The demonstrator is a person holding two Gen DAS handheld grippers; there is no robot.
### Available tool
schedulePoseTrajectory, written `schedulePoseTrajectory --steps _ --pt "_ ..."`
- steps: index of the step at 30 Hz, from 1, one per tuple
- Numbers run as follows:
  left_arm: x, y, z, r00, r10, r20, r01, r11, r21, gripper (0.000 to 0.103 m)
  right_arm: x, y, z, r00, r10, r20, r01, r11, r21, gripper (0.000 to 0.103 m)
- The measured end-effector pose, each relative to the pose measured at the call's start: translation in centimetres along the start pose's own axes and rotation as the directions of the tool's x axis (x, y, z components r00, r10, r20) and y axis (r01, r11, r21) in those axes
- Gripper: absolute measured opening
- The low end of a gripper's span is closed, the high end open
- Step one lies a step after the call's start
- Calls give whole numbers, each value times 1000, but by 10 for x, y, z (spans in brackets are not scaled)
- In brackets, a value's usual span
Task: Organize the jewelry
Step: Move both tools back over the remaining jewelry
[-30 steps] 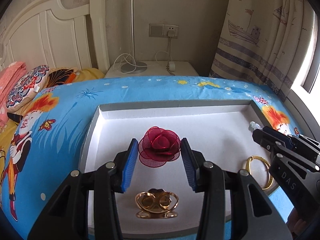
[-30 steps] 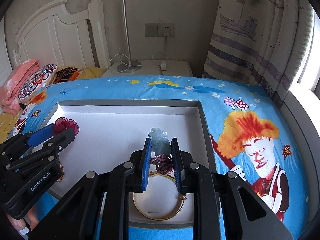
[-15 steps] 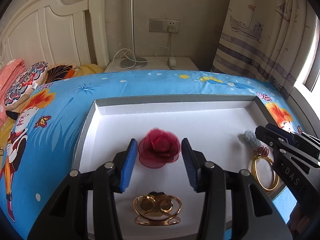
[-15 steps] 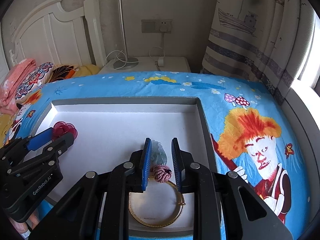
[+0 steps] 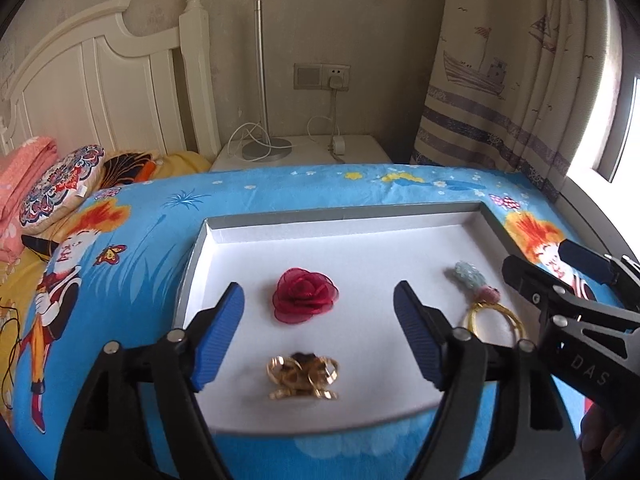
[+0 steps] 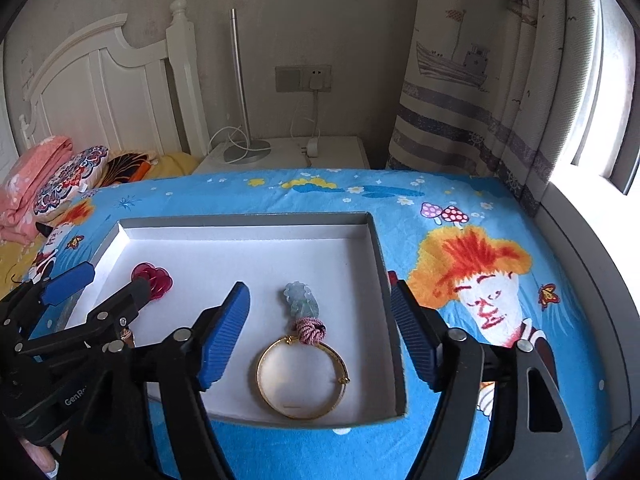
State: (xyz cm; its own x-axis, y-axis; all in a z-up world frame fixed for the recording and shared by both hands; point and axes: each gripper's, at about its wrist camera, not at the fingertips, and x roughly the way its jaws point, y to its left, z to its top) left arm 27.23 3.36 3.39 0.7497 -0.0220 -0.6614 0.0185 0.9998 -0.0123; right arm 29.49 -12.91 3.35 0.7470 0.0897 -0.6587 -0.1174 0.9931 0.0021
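Shallow white tray (image 5: 400,240) with grey rim lies on the blue cartoon-print bedspread (image 5: 280,192).

Left gripper (image 5: 319,316): jaws opening, spread wide, nothing between the pads, released. Red fabric rose (image 5: 305,294) lies on the tray floor just ahead of the blue pads, roughly centred between them, touching neither. Gold ornament (image 5: 303,372) sits nearer than the rose, below the line of the fingertips; blurred, so its form is unclear.

Right gripper (image 6: 320,320): jaws opening, also wide, nothing pressed, released. Gold bangle (image 6: 302,378) lies flat on the tray floor between the two fingers, apart from both pads. A pink knotted cord (image 6: 310,330) joins the bangle's far edge to a pale green carved pendant (image 6: 301,302), which lies just ahead of the fingertips. The right finger (image 6: 412,344) hangs over the tray's right wall.

The bangle is to the right of the left gripper, near the tray's right corner.
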Motion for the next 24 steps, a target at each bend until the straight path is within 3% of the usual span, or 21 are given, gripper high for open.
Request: schedulePoseTrajectory --steps 7,11,16,19,21,22,24 --pt "-52 -1 -26 999 19 27 -17 999 -45 98 -52 -13 -21 999 -3 42 3 1000 13 83" --pt "-86 -1 -47 997 60 53 -59 998 -22 98 -78 -17 -38 998 -37 49 37 999 4 84" --pt "-131 -4 -78 978 112 176 -112 994 -10 98 -106 -23 -67 996 -68 63 69 998 -3 84" --pt "-141 -13 -92 982 112 150 -119 992 36 98 -119 -27 -85 994 -83 71 83 997 2 84" --pt "-145 -20 -102 989 75 126 -84 994 68 98 -127 -30 -96 992 -89 86 88 996 12 85" --pt "-145 -22 -106 992 69 105 -77 994 74 98 -131 -32 -101 991 -102 90 101 995 17 93" --pt "-147 -25 -117 993 76 87 -82 994 71 98 -140 -37 -111 987 -106 119 103 994 30 96"
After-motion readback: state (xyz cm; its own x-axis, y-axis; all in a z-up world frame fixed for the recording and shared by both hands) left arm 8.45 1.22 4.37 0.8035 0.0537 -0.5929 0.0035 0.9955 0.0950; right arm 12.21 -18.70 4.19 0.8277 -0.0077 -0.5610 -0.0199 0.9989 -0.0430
